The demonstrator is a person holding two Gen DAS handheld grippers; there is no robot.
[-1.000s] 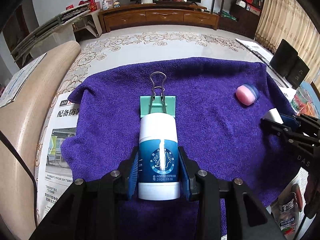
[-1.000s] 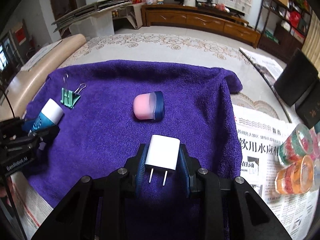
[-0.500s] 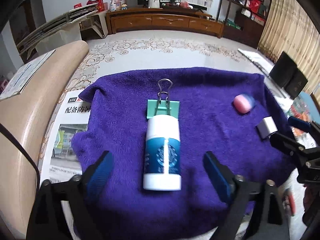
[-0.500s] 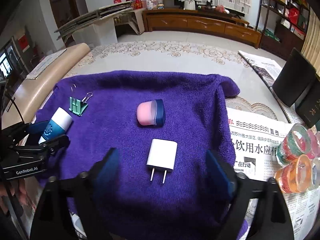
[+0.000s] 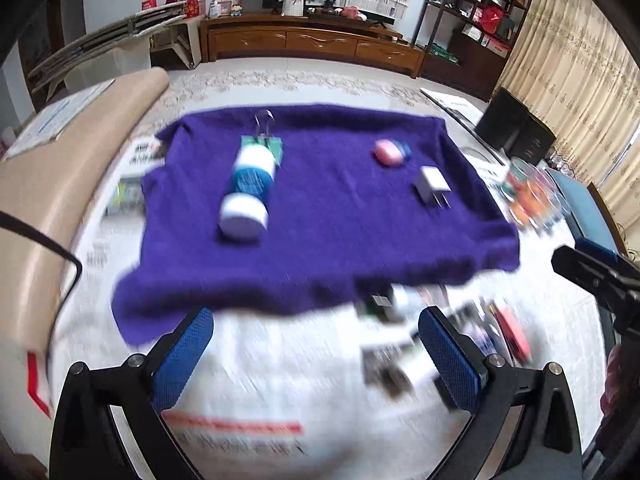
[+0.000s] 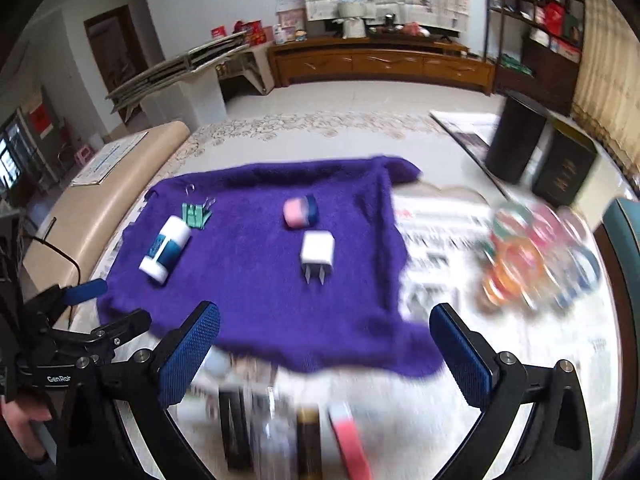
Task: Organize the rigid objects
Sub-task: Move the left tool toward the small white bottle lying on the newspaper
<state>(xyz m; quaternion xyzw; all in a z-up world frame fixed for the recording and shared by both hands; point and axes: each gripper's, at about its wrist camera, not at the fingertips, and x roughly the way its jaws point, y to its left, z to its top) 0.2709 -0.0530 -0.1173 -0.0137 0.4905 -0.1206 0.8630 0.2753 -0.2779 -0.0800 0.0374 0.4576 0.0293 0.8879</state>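
A purple towel (image 5: 320,216) (image 6: 260,280) lies on the table. On it lie a blue-and-white bottle (image 5: 248,190) (image 6: 166,249), a green binder clip (image 5: 276,146) (image 6: 196,214), a pink-and-blue jar (image 5: 392,152) (image 6: 301,211) and a white plug adapter (image 5: 432,184) (image 6: 317,250). My left gripper (image 5: 316,356) is open and empty, back from the towel's near edge. My right gripper (image 6: 324,352) is open and empty, also back from the towel.
Several small items (image 6: 280,436) lie blurred on newspaper near the table's front edge. Colourful tape rolls (image 6: 536,256) sit to the right of the towel. Two dark boxes (image 6: 536,160) stand at the far right. A beige cushion (image 5: 60,160) runs along the left.
Both grippers opened, letting go of the bottle and the plug adapter, which now lie on the towel. Both grippers then pulled back and up, away from the towel.
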